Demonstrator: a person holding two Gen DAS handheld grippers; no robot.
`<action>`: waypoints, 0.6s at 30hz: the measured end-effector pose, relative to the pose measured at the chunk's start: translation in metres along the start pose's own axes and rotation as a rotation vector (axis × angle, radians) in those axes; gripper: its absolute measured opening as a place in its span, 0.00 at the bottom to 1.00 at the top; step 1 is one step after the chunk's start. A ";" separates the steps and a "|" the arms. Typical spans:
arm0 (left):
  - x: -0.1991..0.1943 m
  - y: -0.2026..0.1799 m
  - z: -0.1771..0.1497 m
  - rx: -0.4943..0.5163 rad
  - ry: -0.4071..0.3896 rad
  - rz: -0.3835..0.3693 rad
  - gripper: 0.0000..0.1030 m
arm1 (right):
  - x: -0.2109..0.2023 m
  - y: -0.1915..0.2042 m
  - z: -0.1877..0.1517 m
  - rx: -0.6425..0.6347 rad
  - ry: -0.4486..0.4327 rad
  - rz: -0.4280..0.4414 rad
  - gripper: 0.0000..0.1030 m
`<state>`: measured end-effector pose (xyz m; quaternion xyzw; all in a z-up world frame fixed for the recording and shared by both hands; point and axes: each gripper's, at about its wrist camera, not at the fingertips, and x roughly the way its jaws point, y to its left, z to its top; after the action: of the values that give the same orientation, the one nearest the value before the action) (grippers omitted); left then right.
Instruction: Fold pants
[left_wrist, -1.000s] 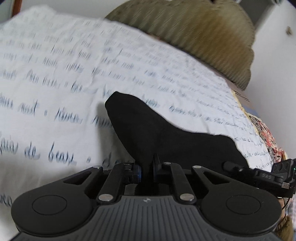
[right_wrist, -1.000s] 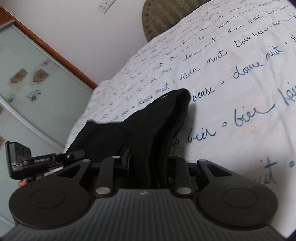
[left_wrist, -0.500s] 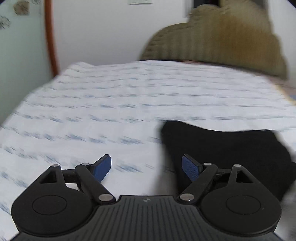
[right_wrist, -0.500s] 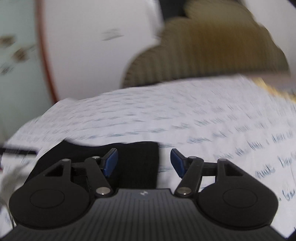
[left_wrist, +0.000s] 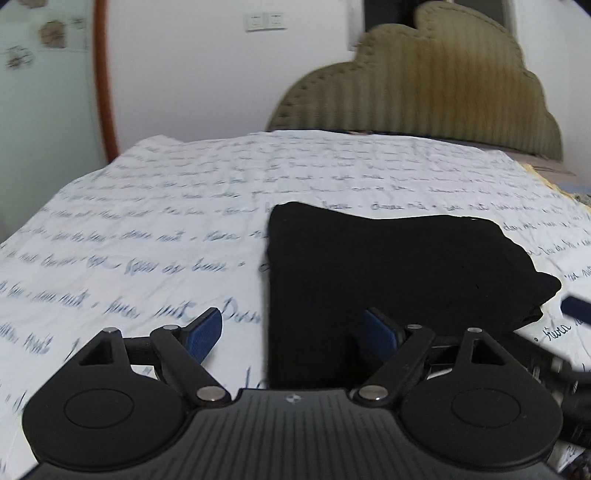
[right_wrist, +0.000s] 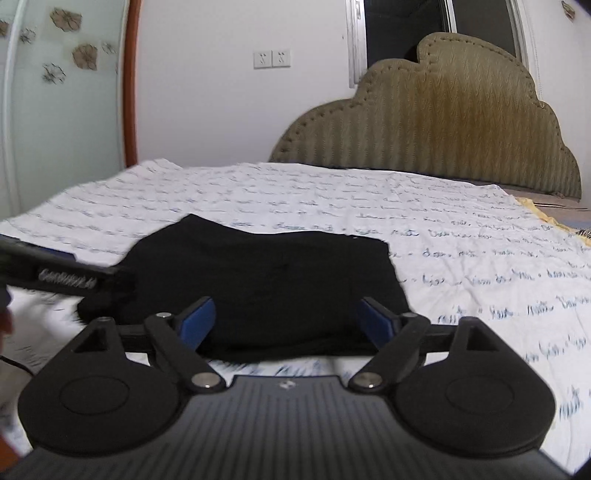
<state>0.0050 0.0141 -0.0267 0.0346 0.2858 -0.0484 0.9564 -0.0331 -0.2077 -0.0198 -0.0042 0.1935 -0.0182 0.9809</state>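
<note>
Nearest in each wrist view is the gripper itself. The left gripper (left_wrist: 293, 326) is released, its blue pads (left_wrist: 205, 330) spread wide and grasping nothing; the near left edge of the black pants (left_wrist: 388, 273) falls between them, so the gripper appears to hover just short of the cloth. The right gripper (right_wrist: 284, 319) is likewise released, its blue pads (right_wrist: 195, 321) framing the near edge of the pants (right_wrist: 266, 284) without closing on it. Just beyond, the pants lie as a compact, roughly rectangular bundle, flat on the bed sheet (left_wrist: 147, 221) printed with blue script, which suggests the fold is essentially complete and the cloth has been set down to rest. Farthest stands the padded olive headboard (right_wrist: 443, 122) against the white wall, beside two wall switches (right_wrist: 271, 59).
</note>
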 end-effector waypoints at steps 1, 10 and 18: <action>-0.005 0.001 -0.003 -0.010 0.005 0.003 0.81 | -0.005 0.004 -0.004 -0.006 0.003 0.001 0.82; -0.026 -0.001 -0.024 -0.046 0.057 0.012 0.81 | -0.037 0.018 -0.020 -0.025 0.024 0.008 1.00; -0.046 -0.012 -0.037 -0.013 0.046 0.017 0.81 | -0.052 0.032 -0.023 -0.055 0.008 -0.004 1.00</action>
<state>-0.0549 0.0093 -0.0321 0.0319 0.3079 -0.0376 0.9501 -0.0890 -0.1740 -0.0220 -0.0316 0.1979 -0.0150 0.9796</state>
